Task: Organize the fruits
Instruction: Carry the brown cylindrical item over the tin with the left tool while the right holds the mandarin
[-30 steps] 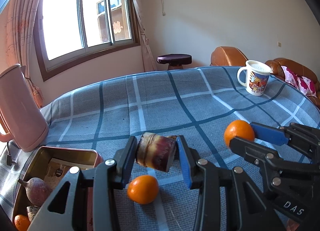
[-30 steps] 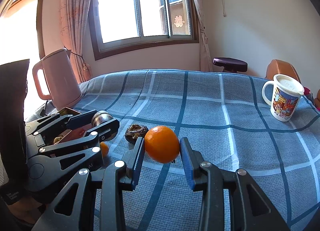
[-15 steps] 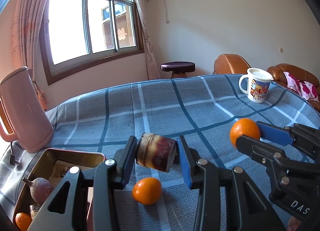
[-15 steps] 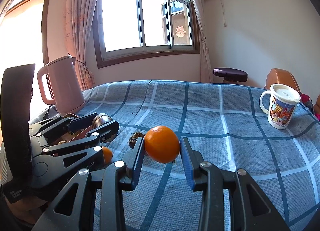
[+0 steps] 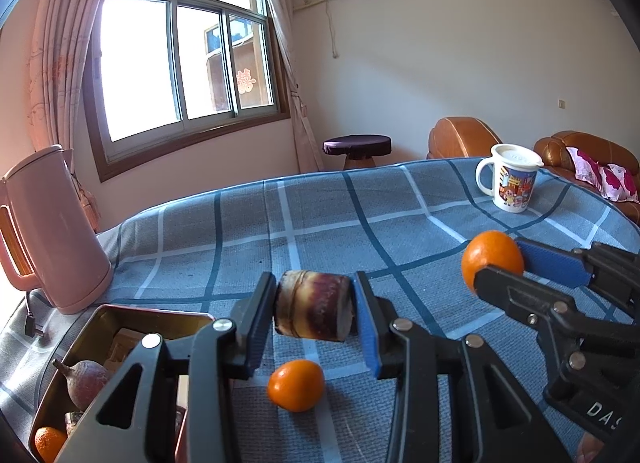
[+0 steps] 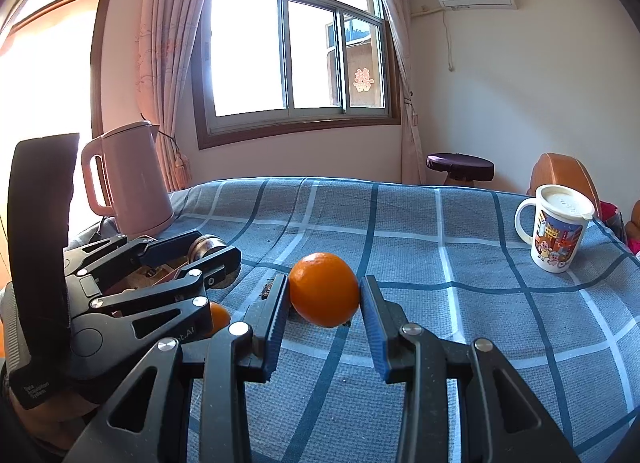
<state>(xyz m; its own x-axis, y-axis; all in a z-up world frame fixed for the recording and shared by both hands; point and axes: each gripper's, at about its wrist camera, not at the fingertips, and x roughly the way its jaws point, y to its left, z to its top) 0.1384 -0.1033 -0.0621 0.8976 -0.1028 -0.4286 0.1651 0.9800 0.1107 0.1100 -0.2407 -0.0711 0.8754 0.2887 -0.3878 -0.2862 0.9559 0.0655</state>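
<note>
a blue plaid tablecloth (image 5: 400,215) covers the table, with a pink kettle (image 5: 48,231) at ten o'clock in the left wrist view and an open metal tin (image 5: 120,313) just below it at eight o'clock. the tin already holds a reddish fruit (image 5: 86,381) and a small orange (image 5: 48,443), so it looks to be the collecting place. the left gripper (image 5: 314,309) is clamped on a short brown and purple striped stub (image 5: 314,311), possibly sugarcane, lifted clear of the cloth and close beside the tin, likely for dropping in. the right gripper (image 6: 324,295) pinches a large orange (image 6: 324,289), also raised, at three o'clock of the left one (apparently waiting its turn). a loose mandarin (image 5: 295,385) lies on the cloth at six o'clock, beneath the stub. a lidded cartoon mug (image 6: 558,231) stands well apart at two o'clock; its print is unreadable. the letters "das" (image 5: 602,415) show on the right gripper's body. a red paper character (image 6: 363,79) hangs on the window.
</note>
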